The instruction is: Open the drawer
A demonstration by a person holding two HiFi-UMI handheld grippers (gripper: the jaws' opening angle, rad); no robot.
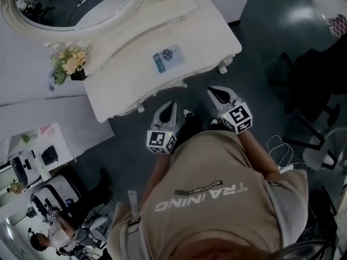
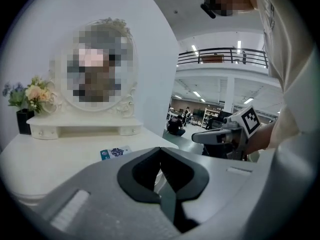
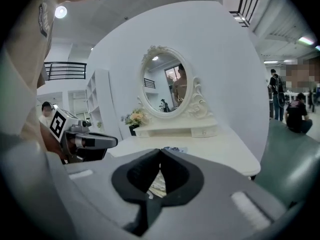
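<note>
Drawer [image 3: 204, 132]: shut, set in the shelf under the mirror [image 3: 167, 84], at the far side of the white dressing table [image 1: 130, 64]. Your left gripper [image 1: 171, 107] and right gripper [image 1: 213, 91] hover side by side near the table's front edge. Both have their jaws together with nothing between them.

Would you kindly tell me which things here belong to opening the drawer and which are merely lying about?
For the job: dressing table; left claw, shut; right claw, shut.
Lying about: flowers; small printed card; oval mirror.
</note>
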